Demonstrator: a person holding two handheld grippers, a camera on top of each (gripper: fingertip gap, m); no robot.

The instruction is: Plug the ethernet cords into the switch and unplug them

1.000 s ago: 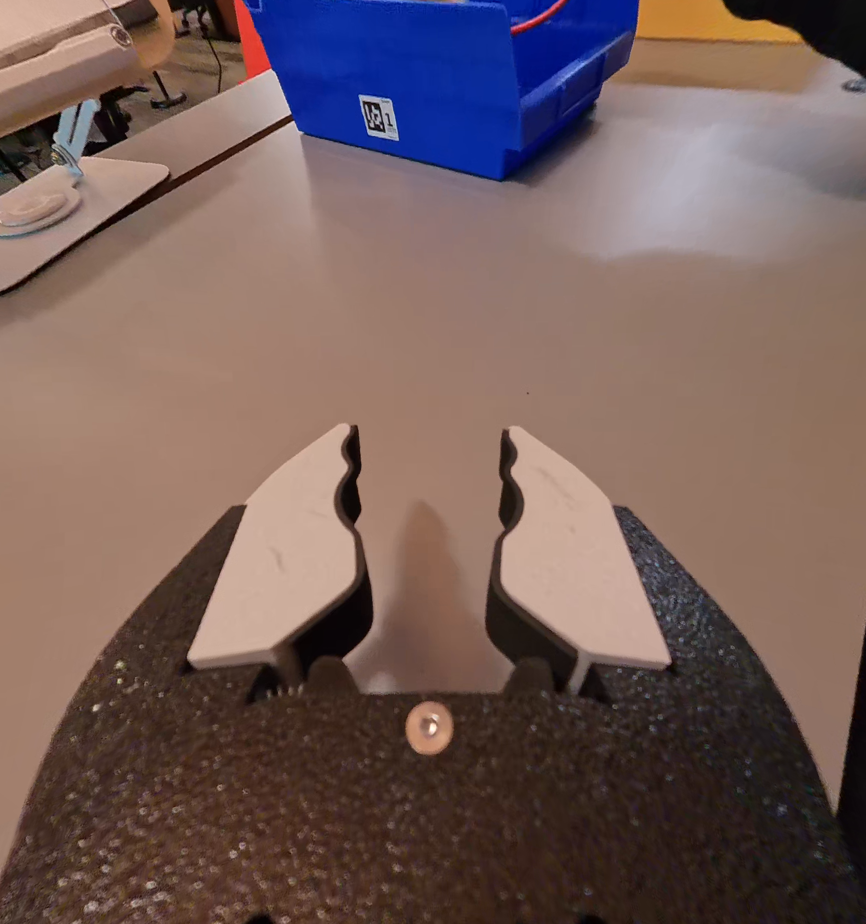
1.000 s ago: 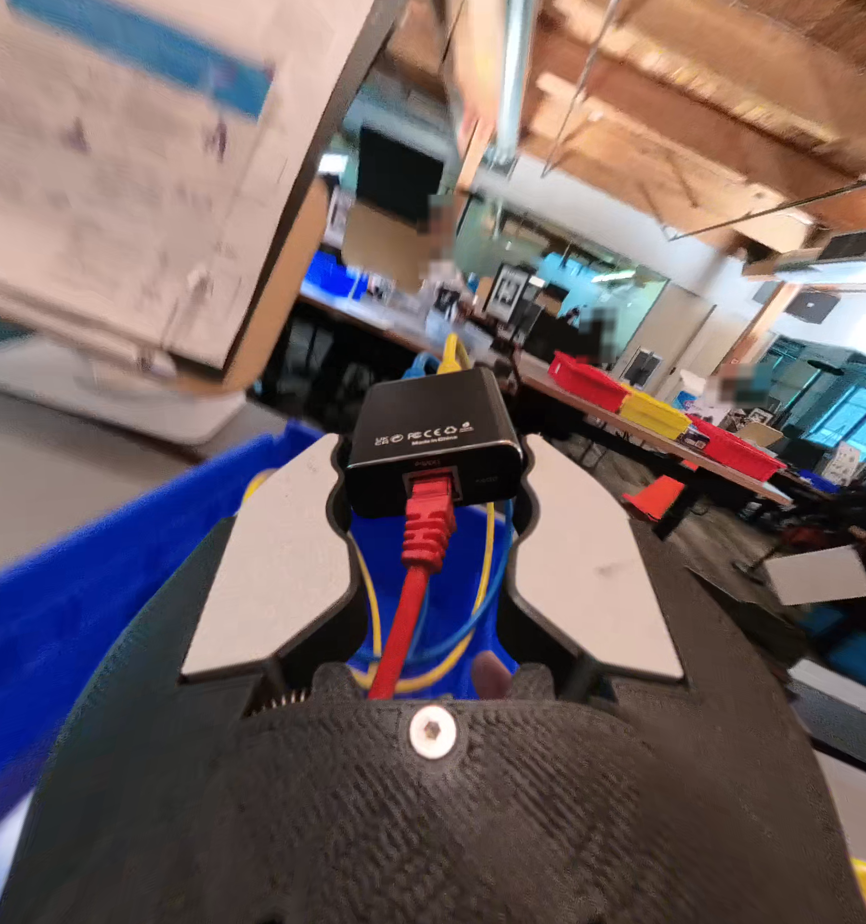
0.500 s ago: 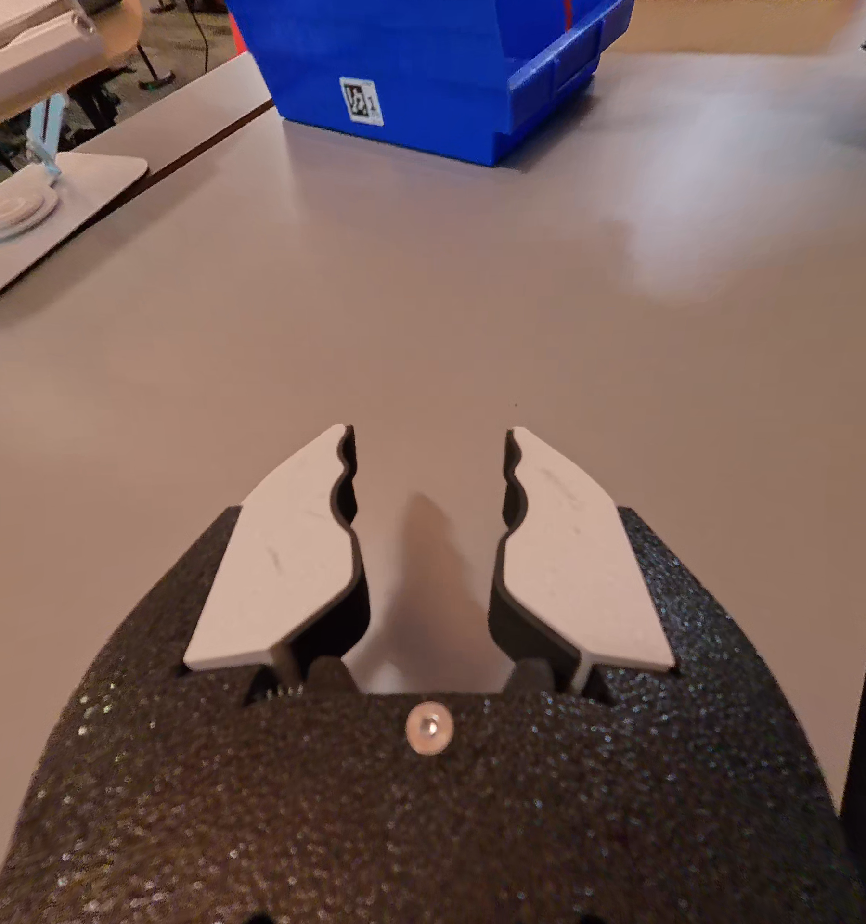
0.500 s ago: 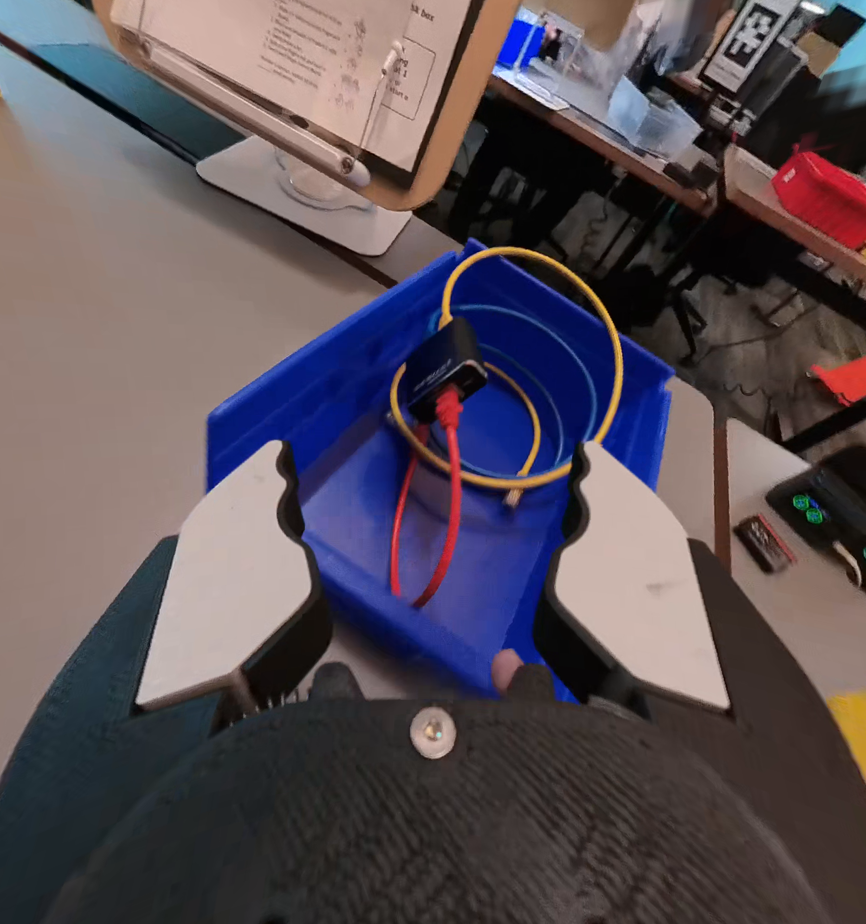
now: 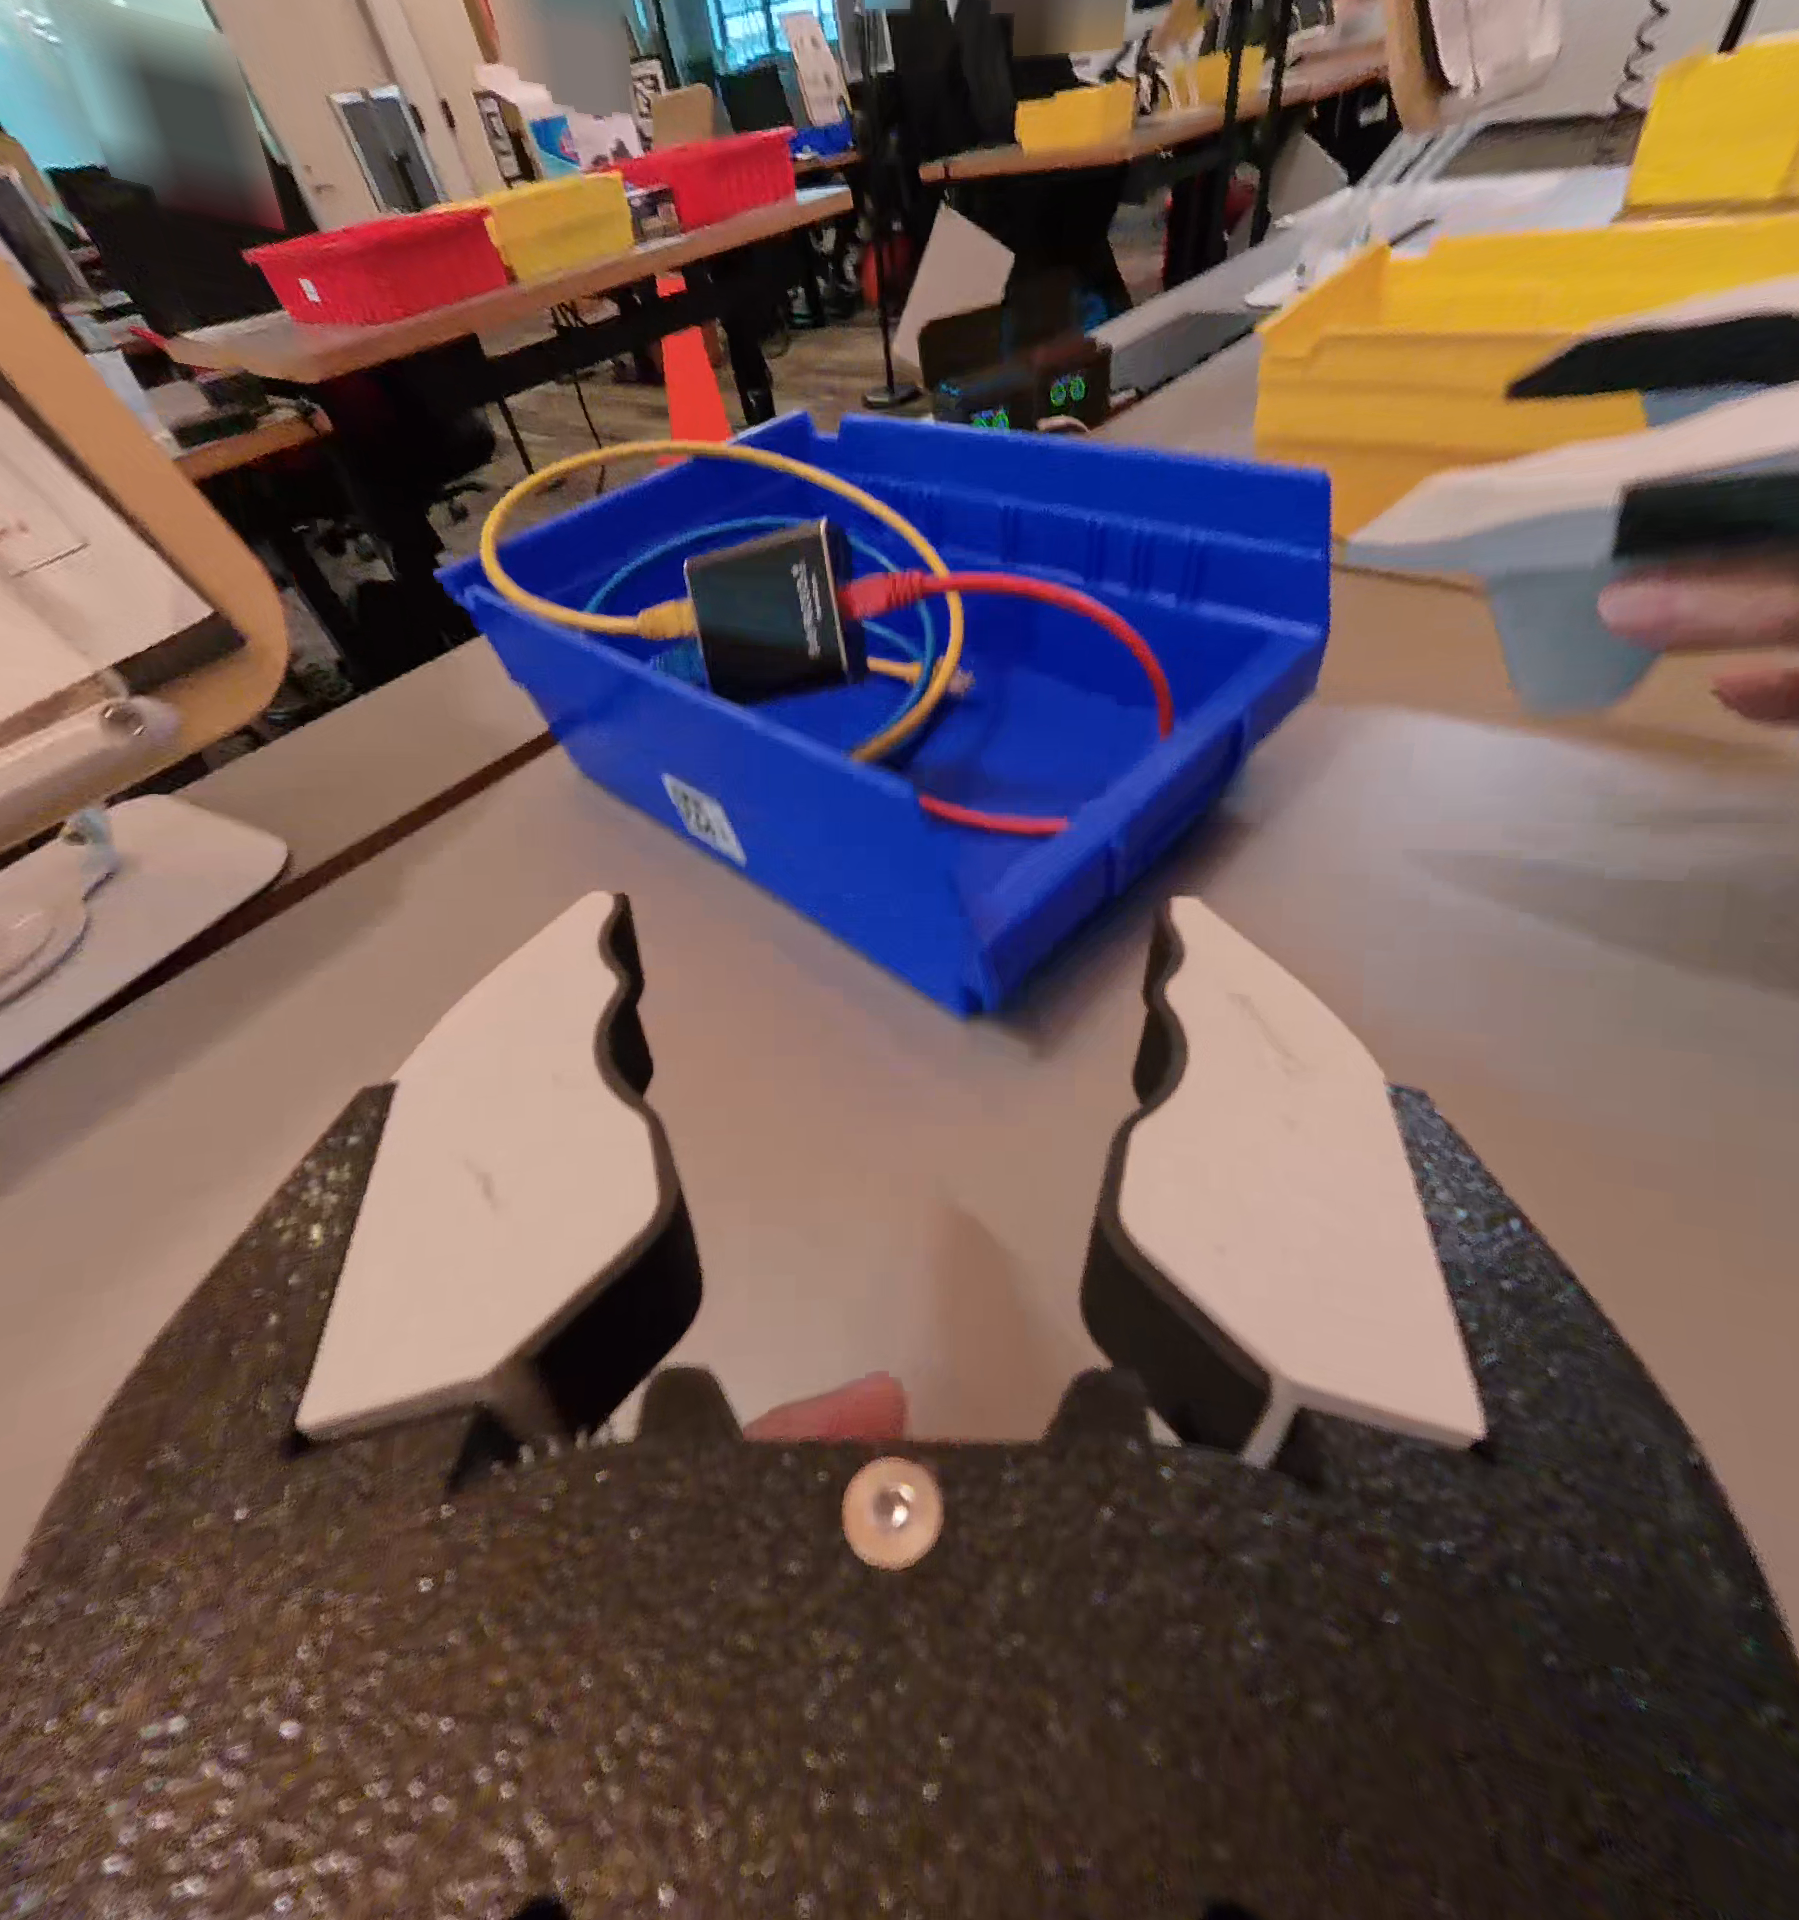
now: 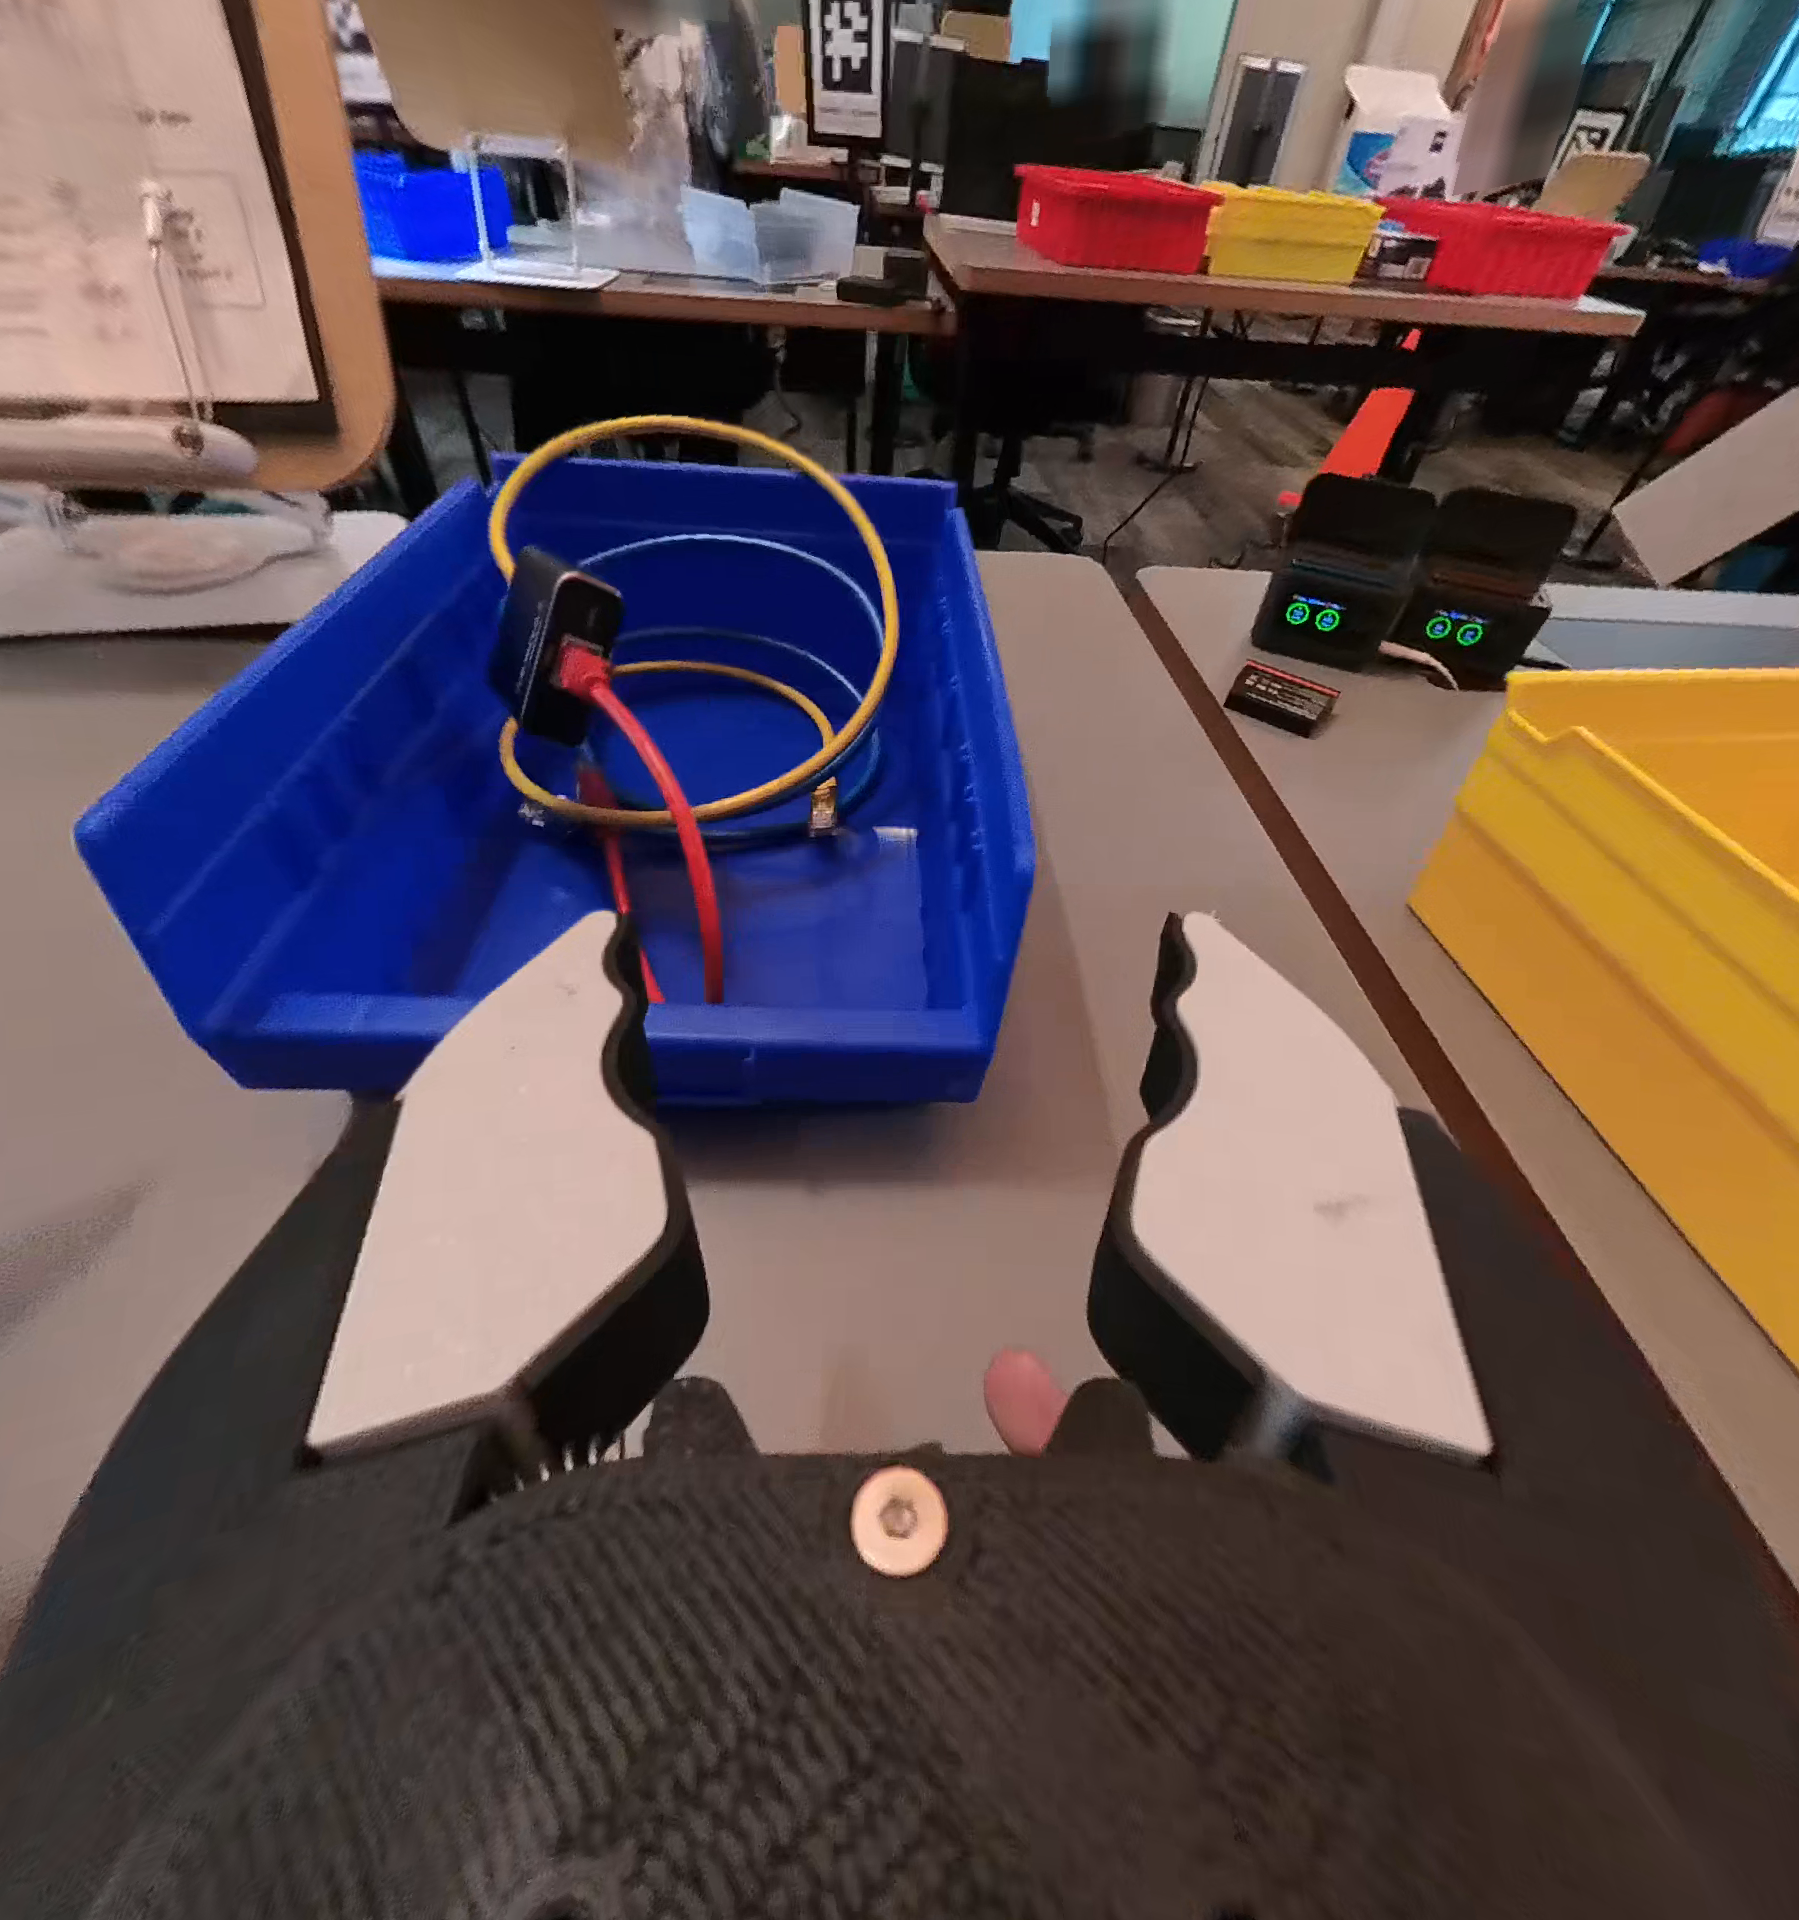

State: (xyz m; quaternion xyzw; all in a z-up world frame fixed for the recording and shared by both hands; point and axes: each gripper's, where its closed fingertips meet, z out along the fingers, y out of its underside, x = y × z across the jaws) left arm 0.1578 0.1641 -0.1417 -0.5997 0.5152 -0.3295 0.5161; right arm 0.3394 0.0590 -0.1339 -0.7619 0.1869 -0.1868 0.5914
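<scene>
1. Two grippers, both empty: left gripper (image 5: 890, 966) fingers spread wide above the grey table (image 5: 1497, 1039); right gripper (image 6: 895, 977) fingers also spread wide, just short of the blue bin (image 6: 282, 831).
2. Black switch (image 6: 552, 655) sits tilted inside the blue bin, propped on the coiled cords.
3. Red cord (image 6: 666, 800) plugged into the switch; yellow cord (image 6: 770, 457) plugged into its opposite side, its other plug lying loose on the bin floor.
4. Blue cord (image 6: 760, 551) coiled in the bin; connection unclear.
5. Yellow bin (image 6: 1653, 935) right of the blue bin.
</scene>
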